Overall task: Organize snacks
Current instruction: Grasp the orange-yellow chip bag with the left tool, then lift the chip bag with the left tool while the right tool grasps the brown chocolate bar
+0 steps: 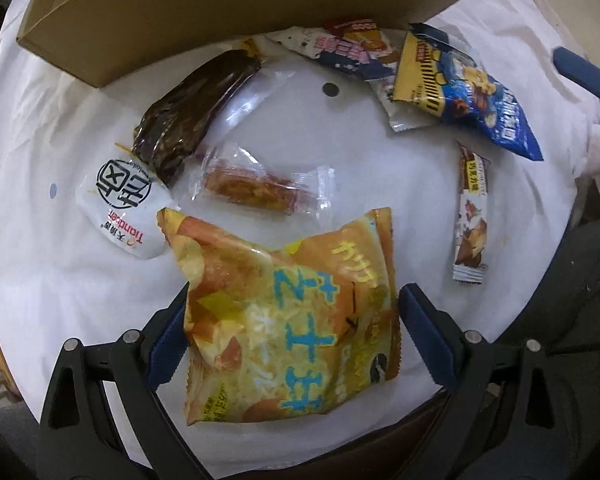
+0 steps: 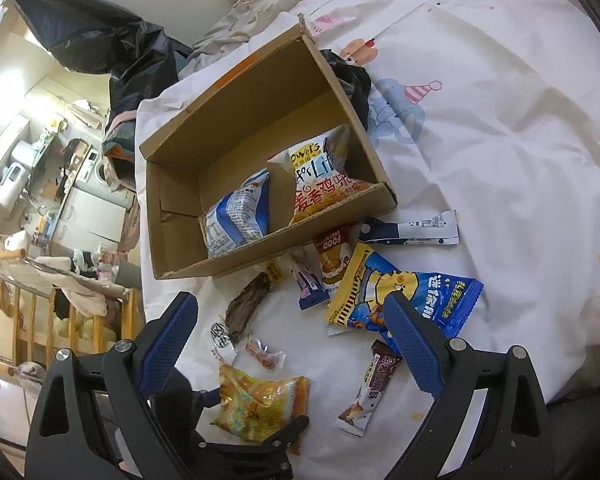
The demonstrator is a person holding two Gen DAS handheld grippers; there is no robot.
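White sachet (image 1: 121, 208) reads "Tiantoen", printed upside down beneath a circular black emblem. Red-and-yellow packet (image 2: 332, 258) beside the cardboard box (image 2: 172, 184) reads "FOOD". Bag inside the box (image 2: 320, 172) shows "owers", "Lif" and red "香鸡".

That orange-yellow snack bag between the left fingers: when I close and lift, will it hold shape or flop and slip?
The orange-yellow snack bag looks puffed and crinkled, so it will probably dent under the left gripper rather than stay stiff. Its glossy film may be slippery; grip the body, not a corner. It likely weighs little for its size, so the free end should sag only slightly on the way to the cardboard box.
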